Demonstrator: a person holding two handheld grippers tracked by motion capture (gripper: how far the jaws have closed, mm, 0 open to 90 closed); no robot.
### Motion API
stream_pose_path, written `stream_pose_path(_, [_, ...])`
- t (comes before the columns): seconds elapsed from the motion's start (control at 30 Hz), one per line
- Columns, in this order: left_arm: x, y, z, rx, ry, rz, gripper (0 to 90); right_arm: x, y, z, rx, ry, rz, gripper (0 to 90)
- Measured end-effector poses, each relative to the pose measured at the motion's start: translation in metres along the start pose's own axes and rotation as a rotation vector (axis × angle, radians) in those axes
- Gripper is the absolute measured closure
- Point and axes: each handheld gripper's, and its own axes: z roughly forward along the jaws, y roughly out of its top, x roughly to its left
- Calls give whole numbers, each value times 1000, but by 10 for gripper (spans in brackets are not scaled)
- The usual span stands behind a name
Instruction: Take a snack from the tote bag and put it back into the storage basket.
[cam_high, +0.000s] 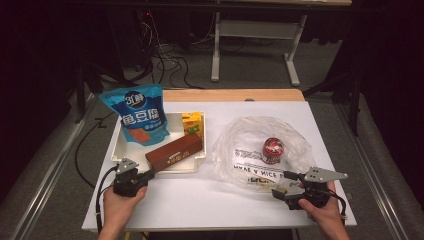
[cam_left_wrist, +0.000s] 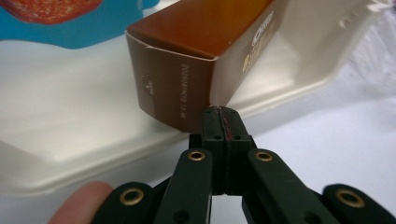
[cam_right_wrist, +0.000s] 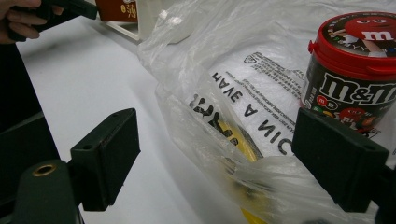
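Judging from how things lie, the packing is barely underway: one item, the round red-lidded dark candy tub (cam_high: 273, 150), already sits inside the crumpled clear plastic bag (cam_high: 240, 145) on the right half of the white tabletop (cam_high: 200, 200), while three remain in the shallow cream plastic tray (cam_high: 119, 150) toward the left edge. Those are the blue snack pouch (cam_high: 137, 114) propped at the tray's back left corner, the small yellow carton (cam_high: 192, 122) at its back right, and the long brown cardboard box (cam_high: 174, 151) lying slantwise across its front rim.

The left gripper (cam_high: 148, 174) has its jaws pressed flat together right at the near end of the brown box; nothing appears pinched between them, though the contact point is hard to make out. The right gripper (cam_high: 286, 186) stands with jaws wide apart around the bag's near edge by the front right corner, apparently not yet clamping the film. Moving the box, pouch and carton into the bag is left.
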Motion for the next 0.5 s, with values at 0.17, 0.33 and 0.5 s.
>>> stream_pose_path(0.17, [7, 6, 15, -18, 47, -30, 900, -1, -1, 3, 11, 3, 0, 158])
stream_pose_path(0.33, [10, 9, 26, -9, 100, -41, 900, 2, -1, 6, 18, 9, -5, 158])
stream_pose_path(0.5, [12, 15, 37, -15, 112, -64, 900, 2, -2, 8, 22, 10, -2, 158])
